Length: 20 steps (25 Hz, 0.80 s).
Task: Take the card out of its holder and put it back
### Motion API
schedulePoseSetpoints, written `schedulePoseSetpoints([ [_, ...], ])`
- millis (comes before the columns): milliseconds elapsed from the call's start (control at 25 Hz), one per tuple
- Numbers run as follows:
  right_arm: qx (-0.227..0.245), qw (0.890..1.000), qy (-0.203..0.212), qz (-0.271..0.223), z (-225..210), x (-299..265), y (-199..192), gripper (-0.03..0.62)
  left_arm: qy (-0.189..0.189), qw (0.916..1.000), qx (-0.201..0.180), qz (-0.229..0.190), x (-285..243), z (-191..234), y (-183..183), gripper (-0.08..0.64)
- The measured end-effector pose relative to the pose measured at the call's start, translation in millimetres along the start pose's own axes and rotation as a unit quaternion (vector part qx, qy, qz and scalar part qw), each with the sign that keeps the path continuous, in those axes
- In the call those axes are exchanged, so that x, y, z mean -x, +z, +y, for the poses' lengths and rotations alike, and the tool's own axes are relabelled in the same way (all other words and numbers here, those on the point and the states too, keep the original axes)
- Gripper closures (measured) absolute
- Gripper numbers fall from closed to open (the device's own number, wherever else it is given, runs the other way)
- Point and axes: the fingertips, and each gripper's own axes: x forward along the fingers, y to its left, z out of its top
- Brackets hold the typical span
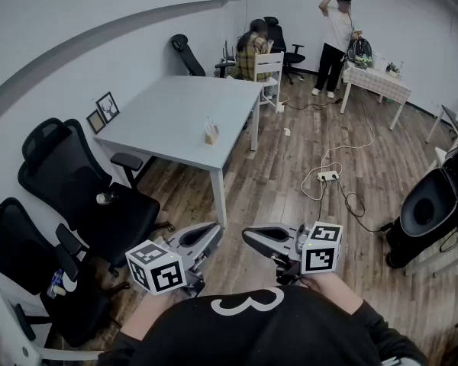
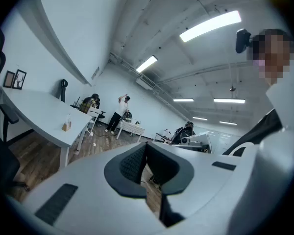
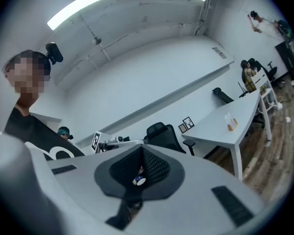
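Both hand-held grippers are held level and close to the person's chest, well apart from the worktop [image 1: 175, 113]. The left hand-held gripper [image 1: 211, 233] is seen with its jaws brought together, and nothing is gripped between them. The right hand-held gripper [image 1: 250, 239] is likewise seen with its jaws closed to a narrow slit and empty; only background is glimpsed through the gap in the right gripper view. The two jaw tips are pointed towards each other in the head view and are kept just apart.

The card holder [image 1: 211, 135], a small wooden block, is placed near the worktop's near right edge, and the white card [image 1: 211, 126] is seen standing upright in it. The same holder is picked up small in the left gripper view [image 2: 66, 127] and in the right gripper view [image 3: 230, 125], in both cases far from the jaws.

Black office chairs [image 1: 91, 197] are lined along the wall to the left, and two picture frames [image 1: 107, 107] are leaned against that wall beside the worktop. A power strip [image 1: 327, 176] with its cable is laid on the wooden floor [image 1: 290, 204].
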Motion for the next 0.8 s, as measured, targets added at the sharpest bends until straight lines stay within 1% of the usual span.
schedulePoseSetpoints([
  [160, 0.008, 1.000, 0.010, 0.003, -4.3, 13.9, 4.8, 0.584, 0.012, 0.9999, -0.010, -0.005, -13.0, -7.6, -3.1, 0.546],
  [400, 0.025, 1.000, 0.010, 0.009, -5.0, 37.0, 2.5, 0.583, 0.030, 0.9995, -0.010, -0.011, -24.3, -22.2, -13.3, 0.546],
  [600, 0.033, 0.999, 0.019, 0.007, 0.8, 64.4, -3.0, 0.583, 0.039, 0.9989, -0.012, -0.022, -34.3, -45.0, -26.9, 0.546],
  [800, 0.016, 1.000, 0.024, 0.002, 2.9, 96.2, -14.6, 0.583, 0.043, 0.9988, 0.002, -0.021, -46.8, -65.4, -47.7, 0.546],
])
